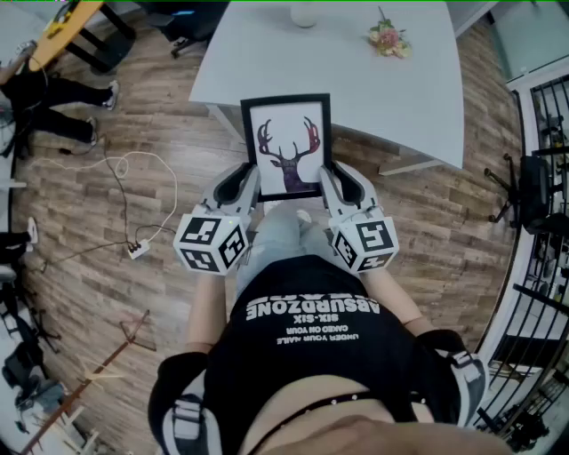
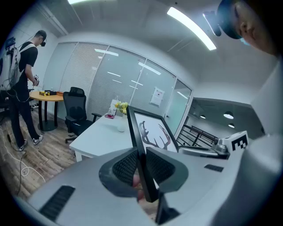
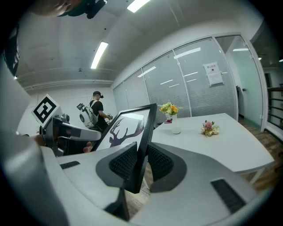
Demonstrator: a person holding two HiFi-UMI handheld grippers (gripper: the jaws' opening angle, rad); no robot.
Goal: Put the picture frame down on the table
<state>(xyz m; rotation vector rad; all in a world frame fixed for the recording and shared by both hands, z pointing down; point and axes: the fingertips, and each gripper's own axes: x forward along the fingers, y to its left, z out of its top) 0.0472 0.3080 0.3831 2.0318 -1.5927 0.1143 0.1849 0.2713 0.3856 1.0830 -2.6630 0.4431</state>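
A black picture frame [image 1: 287,147] with a deer print is held in the air between both grippers, just before the near edge of the white table [image 1: 356,67]. My left gripper [image 1: 248,180] is shut on the frame's left edge [image 2: 140,154], and my right gripper [image 1: 327,179] is shut on its right edge [image 3: 143,145]. The frame's print [image 2: 154,132] faces up toward the head camera. In the right gripper view the deer print [image 3: 124,128] shows from the side.
On the table lie a small bunch of flowers [image 1: 388,39] and a white vase [image 1: 303,12] at the far edge. Cables and a power strip [image 1: 136,250] lie on the wood floor to the left. A person [image 2: 22,84] stands by a round table far left.
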